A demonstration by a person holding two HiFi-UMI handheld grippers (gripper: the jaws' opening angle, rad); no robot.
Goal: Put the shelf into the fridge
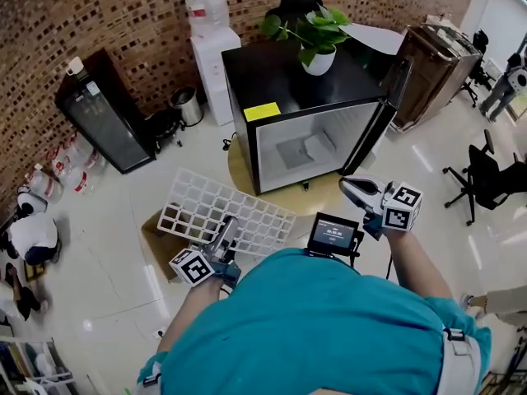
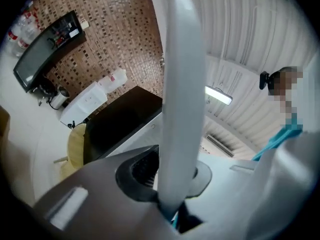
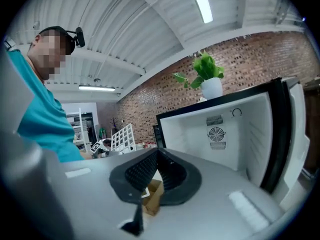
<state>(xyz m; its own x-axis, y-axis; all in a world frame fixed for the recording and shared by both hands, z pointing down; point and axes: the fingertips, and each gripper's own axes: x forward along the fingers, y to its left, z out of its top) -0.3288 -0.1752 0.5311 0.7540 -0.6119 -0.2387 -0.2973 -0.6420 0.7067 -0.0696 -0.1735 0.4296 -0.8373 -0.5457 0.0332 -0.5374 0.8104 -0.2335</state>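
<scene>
Shelf [image 1: 221, 206] held outside the open fridge [image 1: 306, 97].
We find the left tool [image 1: 226, 230] clamped on an edge bar of the white wire shelf, which hangs tilted above a cardboard box [image 1: 155, 235] on the floor, near the fridge front but apart from it. The right tool [image 1: 349, 186] is empty, its jaws closed together, raised just before the fridge opening.

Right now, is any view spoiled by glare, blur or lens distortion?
Head view: sharp, mild glare patches on the glossy floor. Left gripper view: the shelf, clamped in the left gripper, is so close that it blurs and blocks the centre. Right gripper view: fisheye bends the fridge edges; the ceiling lamp is bright but hides nothing.
</scene>
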